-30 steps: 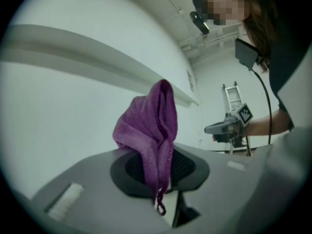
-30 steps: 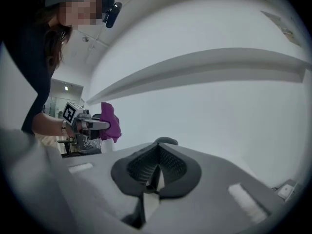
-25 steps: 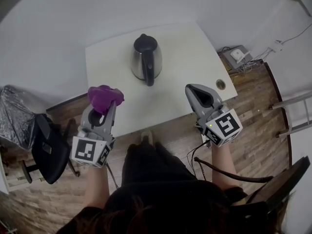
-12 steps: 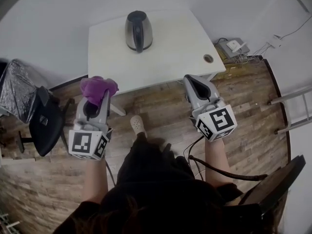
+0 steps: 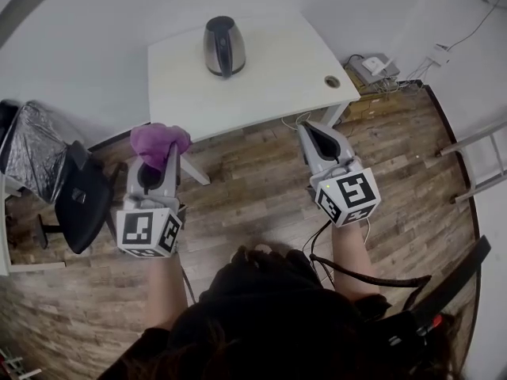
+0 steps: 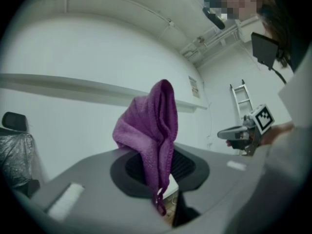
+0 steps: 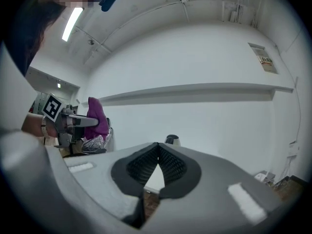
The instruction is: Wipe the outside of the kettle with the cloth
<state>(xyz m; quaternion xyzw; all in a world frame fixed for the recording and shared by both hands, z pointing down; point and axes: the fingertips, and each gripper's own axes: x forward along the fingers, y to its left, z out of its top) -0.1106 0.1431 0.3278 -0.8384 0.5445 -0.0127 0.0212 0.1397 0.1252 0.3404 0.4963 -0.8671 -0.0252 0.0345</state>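
Cloth point(image 5: 158, 141): purple, bunched, pinched in left gripper point(image 5: 162, 158) fingers.
Right gripper point(image 5: 311, 131): fingers pressed together, empty.
Kettle point(image 5: 223, 44): upright on table point(image 5: 277, 77), well apart from both.
Approach: step close; probably steady the handle, sweep the cloth round the wall.

The head view sits above the person point(image 5: 261, 315) and faces steeply down on the table point(image 5: 269, 81), kettle point(image 5: 222, 46), left gripper point(image 5: 164, 157) and right gripper point(image 5: 306, 127). Each gripper view sits close behind its own jaws, facing level toward the white wall point(image 7: 195, 57), with the other gripper at its side. The right gripper view and head view share the kettle.
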